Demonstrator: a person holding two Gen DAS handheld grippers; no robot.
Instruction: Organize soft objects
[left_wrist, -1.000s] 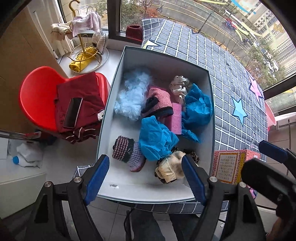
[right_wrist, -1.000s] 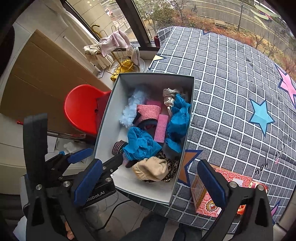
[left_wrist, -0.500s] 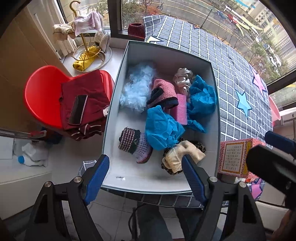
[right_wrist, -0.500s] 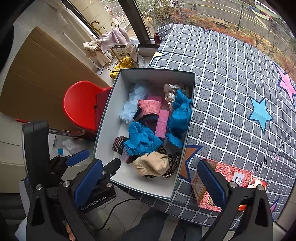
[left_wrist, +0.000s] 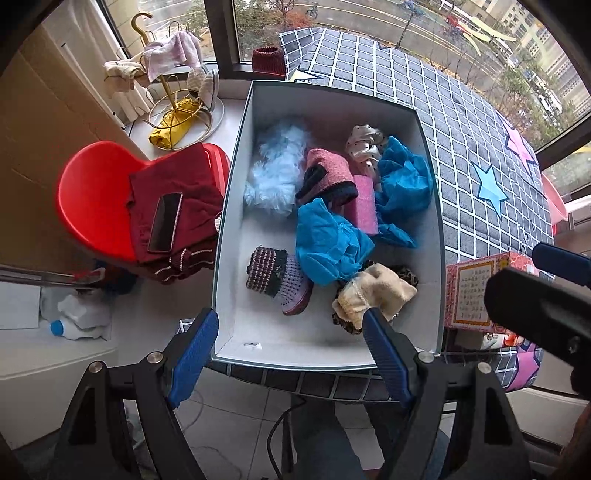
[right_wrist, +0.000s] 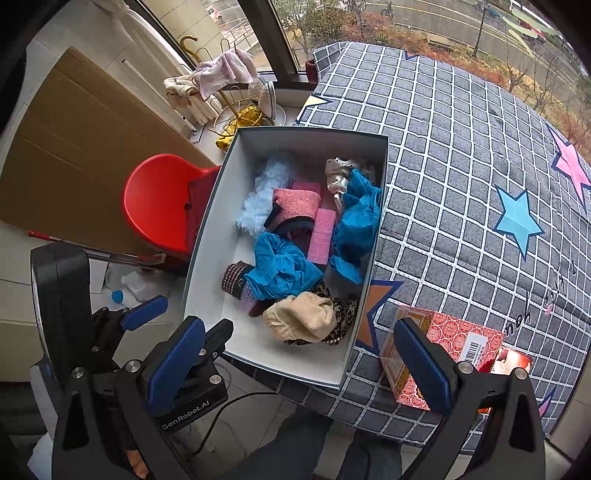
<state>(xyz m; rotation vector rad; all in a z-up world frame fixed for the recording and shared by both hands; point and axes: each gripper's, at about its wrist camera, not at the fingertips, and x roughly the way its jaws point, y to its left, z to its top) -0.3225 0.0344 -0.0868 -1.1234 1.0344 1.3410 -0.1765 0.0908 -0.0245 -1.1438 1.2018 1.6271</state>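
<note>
A white box (left_wrist: 236, 229) (right_wrist: 207, 258) on the checked table edge holds several soft things: a pale blue fluffy piece (left_wrist: 275, 175), a pink knit hat (left_wrist: 327, 177), a pink sponge (left_wrist: 364, 208), two blue crumpled covers (left_wrist: 327, 245) (right_wrist: 356, 218), a striped knit sock (left_wrist: 275, 275), a beige plush piece (left_wrist: 373, 291) (right_wrist: 301, 319) and a dotted scrunchie (left_wrist: 364, 146). My left gripper (left_wrist: 291, 354) hangs open high above the box's near edge, nothing between its fingers. My right gripper (right_wrist: 303, 358) is open too, above the box's near right corner, empty.
A red chair (left_wrist: 90, 195) with folded dark red clothes and a phone (left_wrist: 165, 221) stands left of the box. A red patterned carton (right_wrist: 447, 350) lies on the table by the box. A gold rack with cloths (left_wrist: 173, 92) stands by the window. A person's legs show below.
The left gripper has drawn back and up a little, so the box sits slightly further and more to the right in its view. The right gripper has stayed in place. Both stay open.
</note>
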